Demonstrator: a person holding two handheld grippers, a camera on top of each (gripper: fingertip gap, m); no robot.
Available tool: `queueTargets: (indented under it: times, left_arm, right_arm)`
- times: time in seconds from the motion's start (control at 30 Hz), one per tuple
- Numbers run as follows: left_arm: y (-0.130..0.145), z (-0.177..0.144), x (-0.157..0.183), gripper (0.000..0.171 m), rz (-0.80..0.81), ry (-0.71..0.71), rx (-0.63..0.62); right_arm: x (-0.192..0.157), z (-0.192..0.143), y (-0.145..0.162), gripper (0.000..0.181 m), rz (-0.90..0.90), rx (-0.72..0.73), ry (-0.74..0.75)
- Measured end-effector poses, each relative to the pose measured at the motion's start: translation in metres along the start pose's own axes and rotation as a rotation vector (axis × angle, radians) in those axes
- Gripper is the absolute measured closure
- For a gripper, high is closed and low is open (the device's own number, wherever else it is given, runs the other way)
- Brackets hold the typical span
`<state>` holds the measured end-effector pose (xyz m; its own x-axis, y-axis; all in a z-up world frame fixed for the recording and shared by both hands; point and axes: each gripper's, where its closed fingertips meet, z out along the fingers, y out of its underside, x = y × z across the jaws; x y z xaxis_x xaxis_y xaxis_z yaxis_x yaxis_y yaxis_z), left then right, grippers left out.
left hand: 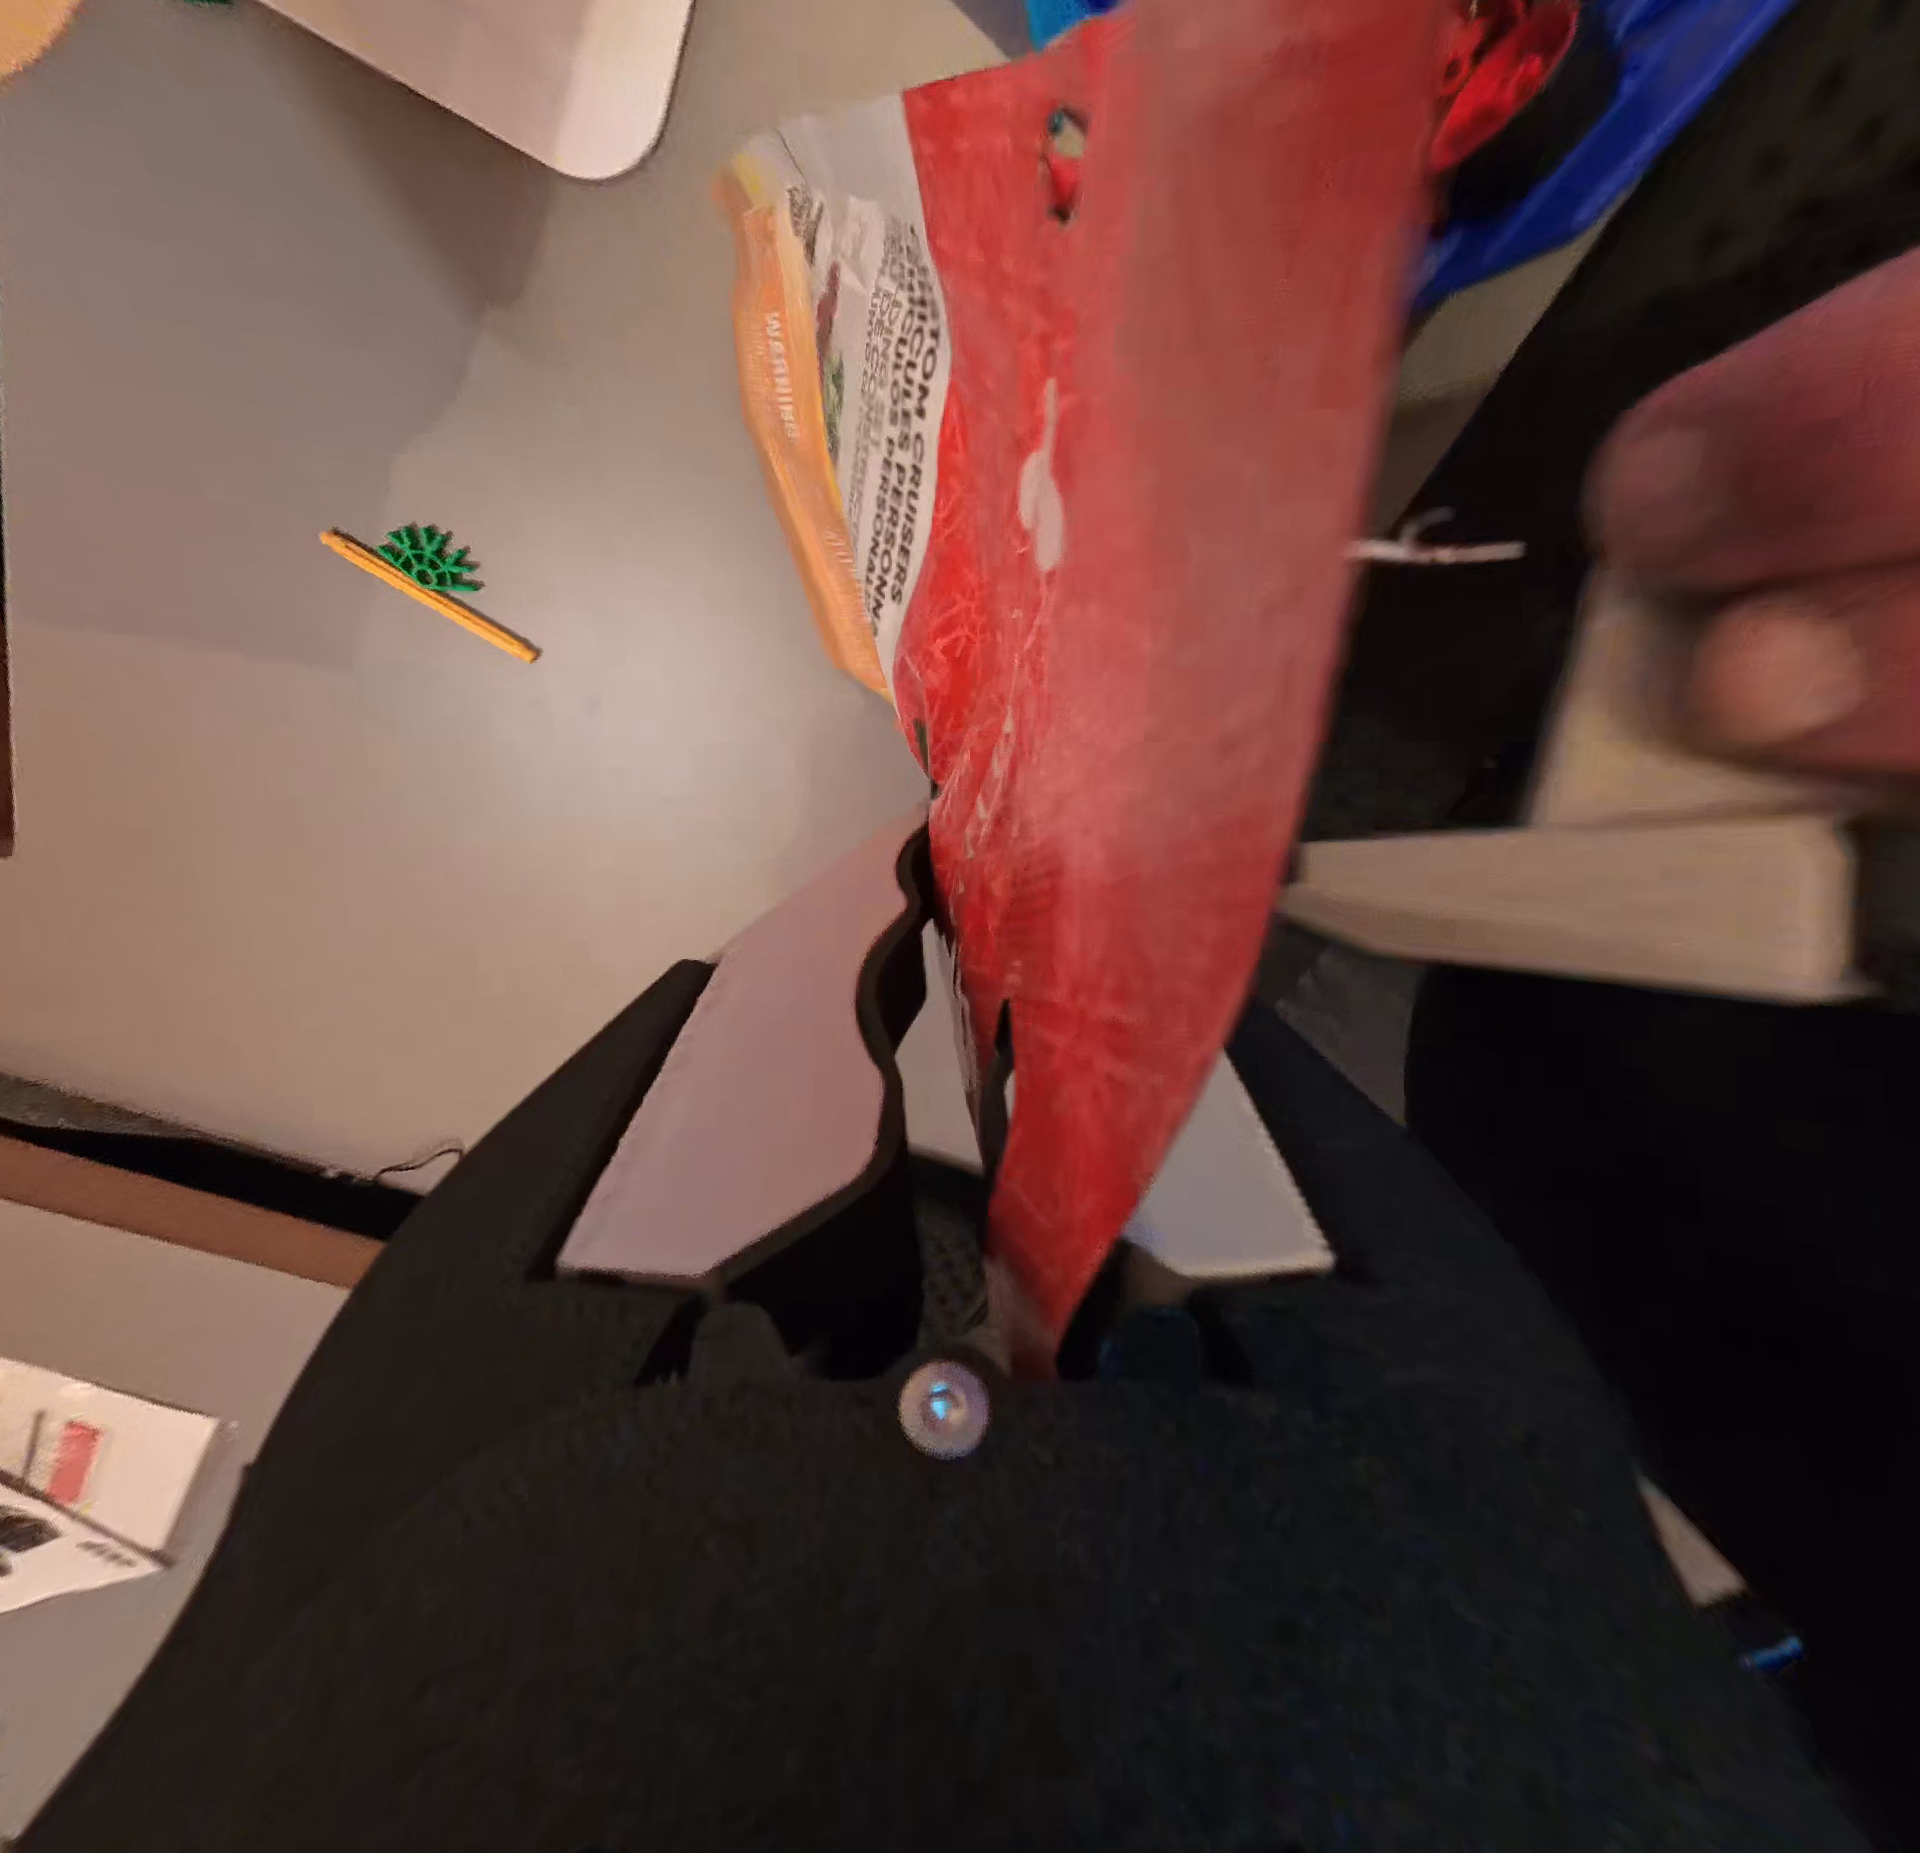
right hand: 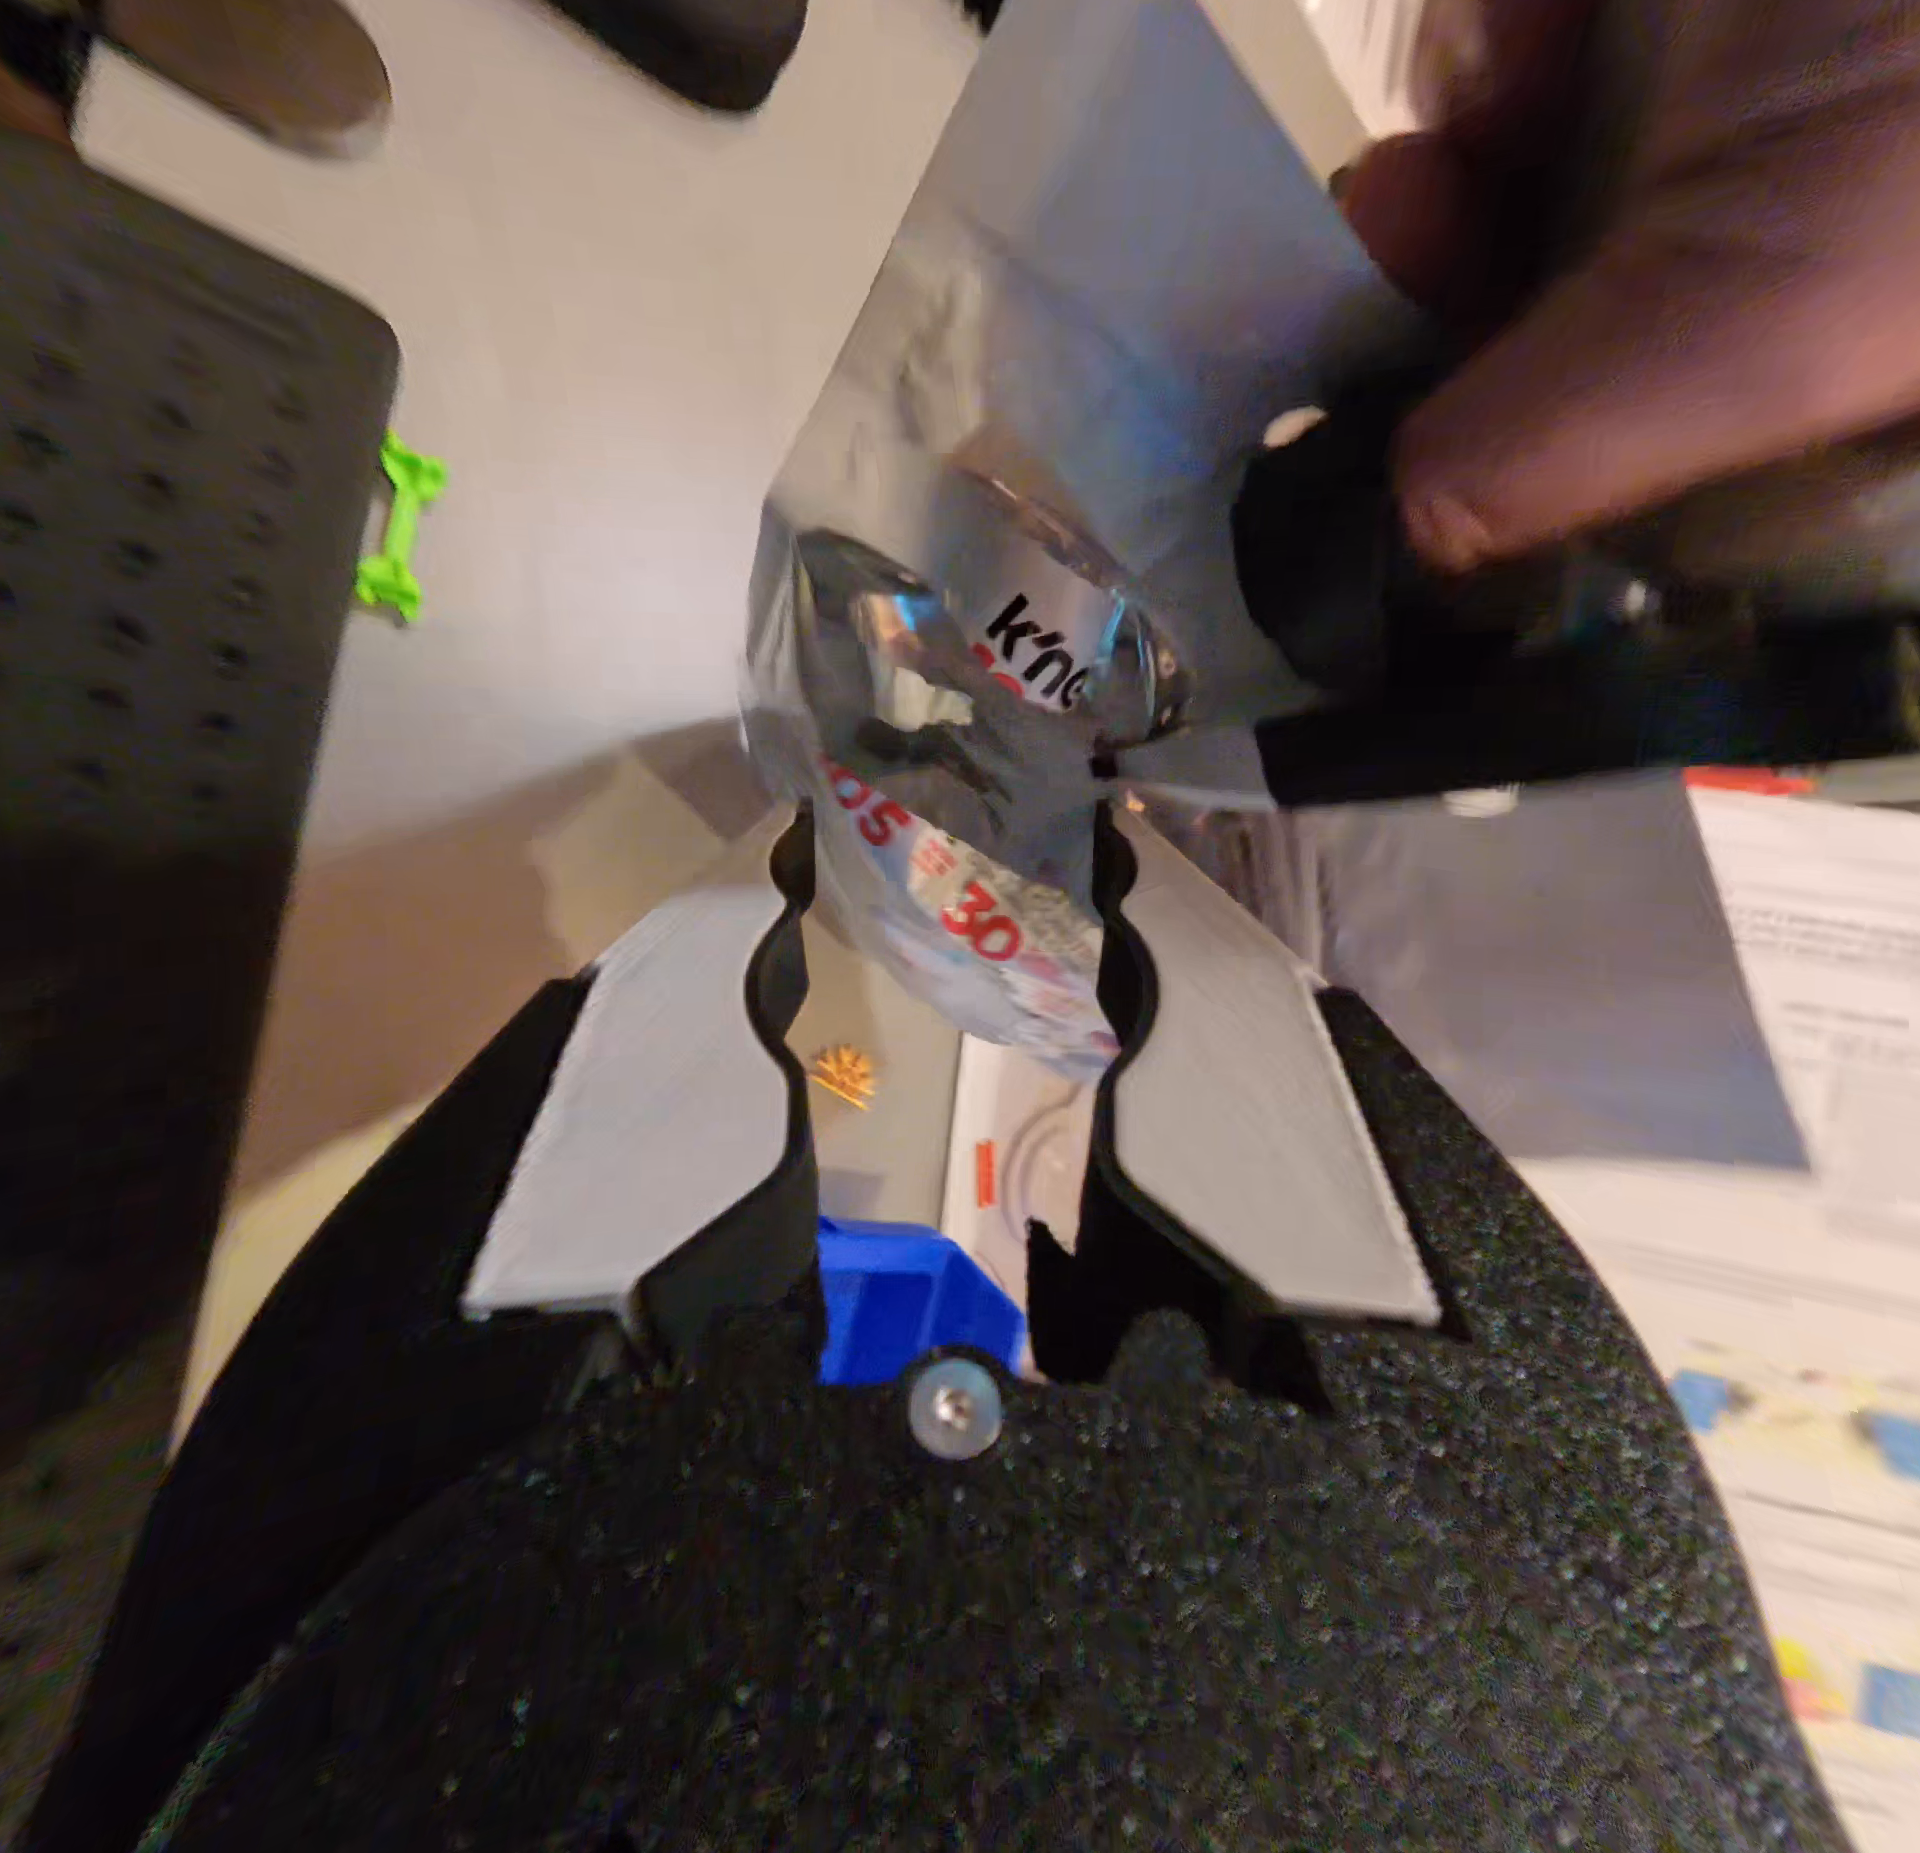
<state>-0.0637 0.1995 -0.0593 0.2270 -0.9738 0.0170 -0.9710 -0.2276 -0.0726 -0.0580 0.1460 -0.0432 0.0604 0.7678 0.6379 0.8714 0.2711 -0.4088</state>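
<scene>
My left gripper [left hand: 966, 868] is shut on the lower edge of a red foil toy bag [left hand: 1143, 556], which stands up between its fingers. In the right wrist view the same bag shows its silver inside [right hand: 1039, 349], with dark parts in it. My right gripper [right hand: 951, 847] is open, and the bag's printed lower part lies between its fingertips. The left gripper's black body [right hand: 1403, 743] pinches the bag's edge at the right, held by a hand [right hand: 1662, 297]. One white finger [left hand: 1558, 910] of the right gripper reaches toward the bag from the right.
A green connector [left hand: 428, 560] and an orange rod [left hand: 457, 614] lie on the grey table beside a white box [left hand: 499, 27]. A lime piece [right hand: 400, 530], a black perforated panel [right hand: 156, 556], an orange connector [right hand: 844, 1074], a blue block [right hand: 904, 1294] and papers [right hand: 1818, 1076] lie below. Spacing between my two grippers at the tips: around 6 cm. Left tips and right tips are each some 25 cm from the lime piece [right hand: 400, 530].
</scene>
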Motion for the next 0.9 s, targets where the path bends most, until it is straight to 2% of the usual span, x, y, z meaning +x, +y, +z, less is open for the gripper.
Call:
queueTargets:
  times: [0.07,0.17,0.23,0.27,0.33,0.4,0.5,0.6,0.73,0.9]
  left_arm:
    - [0.0,0.001,0.005,0.171,0.042,0.011,-0.034]
    - [0.005,0.003,0.003,0.171,0.113,-0.017,-0.091]
    - [0.007,0.005,0.005,0.171,0.135,-0.006,-0.113]
    - [0.008,0.006,0.002,0.171,0.148,-0.019,-0.126]
    - [0.008,0.006,-0.004,0.171,0.146,-0.033,-0.127]
    - [0.007,0.006,-0.023,0.171,0.184,-0.129,-0.12]
    - [0.002,0.01,-0.017,0.169,0.173,-0.058,-0.063]
    - [-0.001,0.009,-0.015,0.152,0.137,-0.018,-0.014]
    - [0.005,-0.006,-0.026,0.114,0.134,-0.064,-0.007]
    - [0.018,-0.042,-0.031,0.097,0.043,-0.081,0.082]
  right_arm:
    - [-0.01,0.017,0.005,0.133,-0.075,-0.072,-0.087]
    - [-0.025,0.041,0.037,0.163,-0.185,-0.278,-0.162]
    - [-0.038,0.044,0.039,0.179,-0.223,-0.277,-0.223]
    - [-0.045,0.043,0.041,0.181,-0.214,-0.279,-0.269]
    - [-0.054,0.037,0.041,0.181,-0.218,-0.253,-0.327]
    - [-0.062,0.029,0.039,0.181,-0.178,-0.226,-0.39]
    - [-0.063,0.023,0.035,0.181,-0.069,-0.169,-0.436]
    - [-0.055,0.022,0.037,0.181,0.006,-0.15,-0.45]
    - [-0.058,0.021,0.036,0.181,0.041,-0.145,-0.511]
    - [-0.057,0.025,0.034,0.181,0.075,-0.154,-0.531]
